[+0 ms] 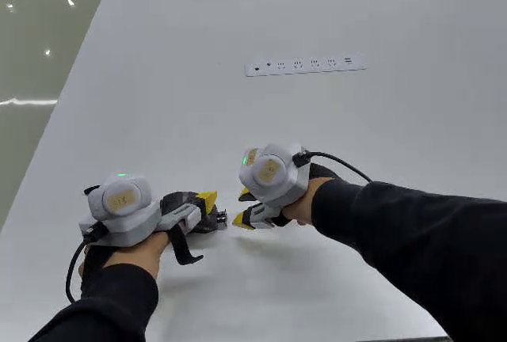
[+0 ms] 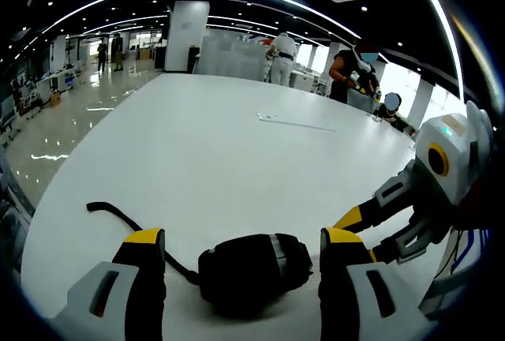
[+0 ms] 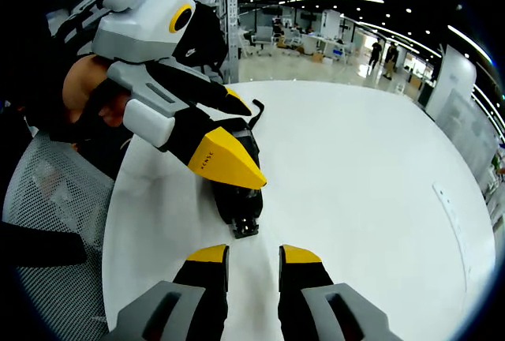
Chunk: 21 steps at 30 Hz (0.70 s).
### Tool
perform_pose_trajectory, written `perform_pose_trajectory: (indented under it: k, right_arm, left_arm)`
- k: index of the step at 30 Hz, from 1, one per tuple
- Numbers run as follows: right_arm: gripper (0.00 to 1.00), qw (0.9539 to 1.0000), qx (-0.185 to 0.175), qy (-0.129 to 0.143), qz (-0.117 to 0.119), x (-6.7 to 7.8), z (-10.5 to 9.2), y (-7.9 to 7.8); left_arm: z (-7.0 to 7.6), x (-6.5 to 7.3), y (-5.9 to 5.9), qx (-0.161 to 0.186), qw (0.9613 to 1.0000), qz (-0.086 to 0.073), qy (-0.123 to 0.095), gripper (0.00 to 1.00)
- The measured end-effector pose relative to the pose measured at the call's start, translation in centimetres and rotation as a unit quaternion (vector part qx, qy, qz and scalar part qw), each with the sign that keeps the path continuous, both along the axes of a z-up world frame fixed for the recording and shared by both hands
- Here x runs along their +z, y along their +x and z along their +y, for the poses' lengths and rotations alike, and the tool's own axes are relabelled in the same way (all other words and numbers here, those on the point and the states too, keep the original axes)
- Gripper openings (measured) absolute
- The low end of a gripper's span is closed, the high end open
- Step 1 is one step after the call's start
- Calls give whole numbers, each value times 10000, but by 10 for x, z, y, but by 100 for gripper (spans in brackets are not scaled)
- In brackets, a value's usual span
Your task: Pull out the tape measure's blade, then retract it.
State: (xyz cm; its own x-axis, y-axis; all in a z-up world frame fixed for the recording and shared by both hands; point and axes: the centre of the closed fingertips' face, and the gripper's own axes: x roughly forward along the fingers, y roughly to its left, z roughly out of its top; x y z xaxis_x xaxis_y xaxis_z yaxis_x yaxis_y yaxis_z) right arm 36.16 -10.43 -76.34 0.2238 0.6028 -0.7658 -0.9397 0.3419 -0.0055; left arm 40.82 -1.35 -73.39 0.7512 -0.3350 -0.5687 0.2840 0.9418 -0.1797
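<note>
The black tape measure [image 2: 252, 270] lies on the white table [image 1: 238, 104], between the yellow-tipped jaws of my left gripper [image 2: 245, 278]. A strip of table shows between its left finger [image 2: 146, 274] and the case, so this gripper is open. The tape's black strap [image 2: 118, 215] trails off to the left. The blade's end hook [image 3: 246, 226] pokes from the case [image 3: 233, 179], just ahead of my right gripper [image 3: 252, 266]. That gripper's jaws stand a narrow gap apart with nothing between them. In the head view, the left gripper [image 1: 210, 209] and right gripper [image 1: 242, 207] nearly meet tip to tip over the tape measure [image 1: 204, 220].
A white power strip [image 1: 305, 64] lies flat further back on the table. The table's near edge is close to the person's sleeves. A mesh chair [image 3: 47, 191] stands beside the table. People stand far off in the hall [image 2: 280, 57].
</note>
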Motion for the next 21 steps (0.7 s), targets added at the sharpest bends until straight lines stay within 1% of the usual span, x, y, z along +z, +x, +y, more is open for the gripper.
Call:
perform_pose_trajectory:
  k: [1, 3, 6, 7, 8, 9, 10, 11, 12, 13, 16, 18, 20, 21]
  right_arm:
    - [21, 10000, -21, 14, -2, 1, -1, -1]
    - [22, 9999, -66, 66, -38, 5, -5, -2]
    - [24, 9998, -130, 118, -73, 11, -11, -4]
    - [25, 9997, -154, 136, -93, 12, -14, -5]
    - [25, 9997, -181, 151, -106, 13, -17, -5]
    - [26, 9995, -225, 173, -110, 14, -20, -6]
    - [26, 9994, -284, 197, -86, 15, -22, -7]
    - [27, 9990, -356, 250, -43, 17, -24, -8]
    - [28, 9986, -414, 330, -18, 19, -27, -10]
    - [28, 9986, -417, 336, -31, 20, -29, -12]
    - [28, 9978, -547, 380, -26, 20, -39, -15]
    - [29, 9970, -671, 373, 62, 18, -47, -18]
    - [30, 9966, -732, 371, 63, 18, -53, -20]
    - [30, 9963, -766, 370, 75, 18, -55, -21]
  left_arm:
    - [0, 0, 0, -9, 10000, 5, -10, 78]
    - [-2, 3, -1, -57, 10000, -42, -1, 81]
    - [-3, 2, -2, -114, 9999, -16, -74, 86]
    - [-4, 2, -4, -152, 9998, -1, -87, 87]
    - [-5, 0, -6, -168, 9997, 77, -133, 86]
    - [-4, 0, -6, -174, 9998, 72, -108, 86]
    - [-2, 2, -4, -193, 9998, -63, -38, 89]
    - [-2, 3, -3, -205, 9997, -110, -46, 95]
    - [-2, 2, -4, -207, 9997, -65, -69, 98]
    - [-2, 1, -5, -206, 9998, -23, -71, 99]
    - [0, 4, -5, -305, 9995, -108, 32, 99]
    - [3, 2, -7, -369, 9992, -88, 104, 99]
    - [7, -2, -10, -476, 9987, -12, 180, 99]
    - [7, -3, -11, -557, 9982, -8, 226, 99]
